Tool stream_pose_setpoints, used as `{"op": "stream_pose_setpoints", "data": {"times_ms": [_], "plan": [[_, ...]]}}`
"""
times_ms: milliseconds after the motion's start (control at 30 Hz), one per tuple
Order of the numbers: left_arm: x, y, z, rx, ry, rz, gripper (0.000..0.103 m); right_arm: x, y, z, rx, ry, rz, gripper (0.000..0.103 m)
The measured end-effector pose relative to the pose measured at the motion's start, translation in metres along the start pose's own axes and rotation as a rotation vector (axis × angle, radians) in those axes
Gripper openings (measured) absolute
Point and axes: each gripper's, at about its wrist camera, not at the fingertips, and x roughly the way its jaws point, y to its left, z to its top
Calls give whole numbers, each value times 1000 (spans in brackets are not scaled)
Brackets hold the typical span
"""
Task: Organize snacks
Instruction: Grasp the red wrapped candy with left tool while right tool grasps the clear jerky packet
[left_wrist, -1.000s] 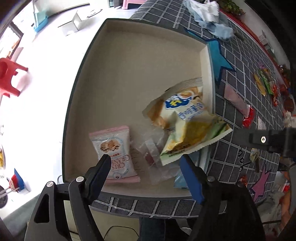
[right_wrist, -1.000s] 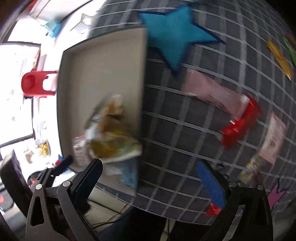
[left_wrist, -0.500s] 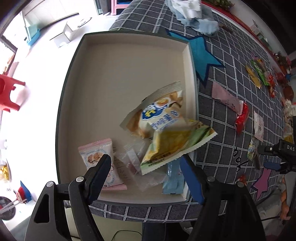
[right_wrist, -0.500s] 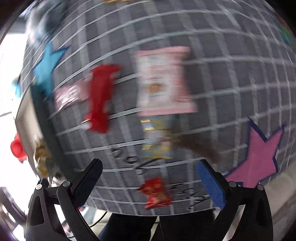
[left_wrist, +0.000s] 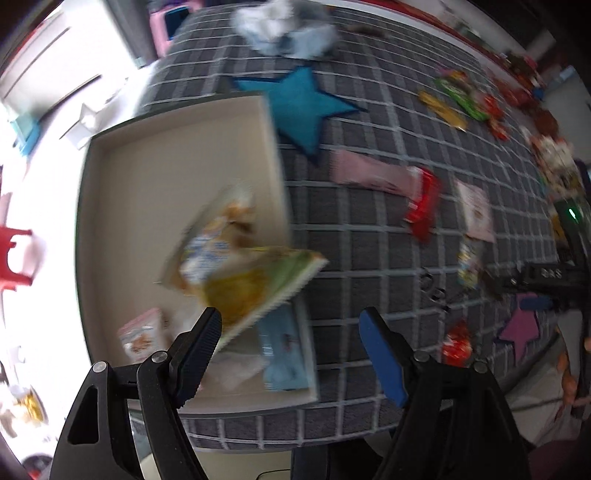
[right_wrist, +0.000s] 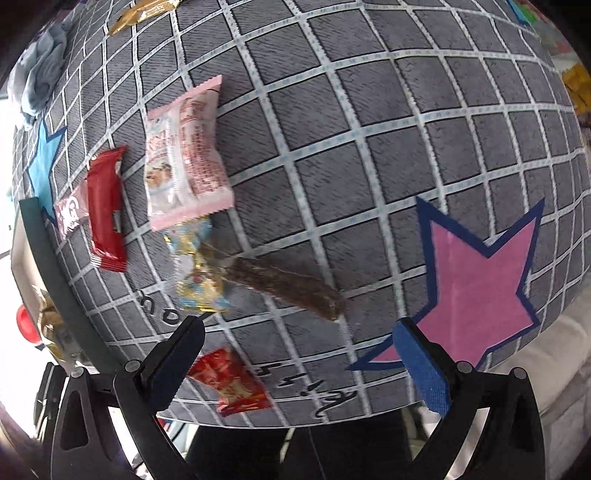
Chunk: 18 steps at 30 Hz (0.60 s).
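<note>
Two spread, empty fingers of the right gripper hung nearest the brown snack bar, which lay at twelve o'clock, long axis running ten to four; left gripper also gaped empty.
</note>
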Motion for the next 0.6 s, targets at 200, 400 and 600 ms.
{"op": "stream_pose_setpoints", "data": {"times_ms": [200, 400, 600], "plan": [[20, -50, -9, 164, 113, -95, 80, 9, -28, -26, -139, -20, -83, 103], [40, -99, -24, 289, 215, -140, 80, 14, -12, -51, -271, -18, -129, 103], [55, -135, -29, 335, 246, -128, 80, 28, 10, -62, -407, -19, -178, 103]]}}
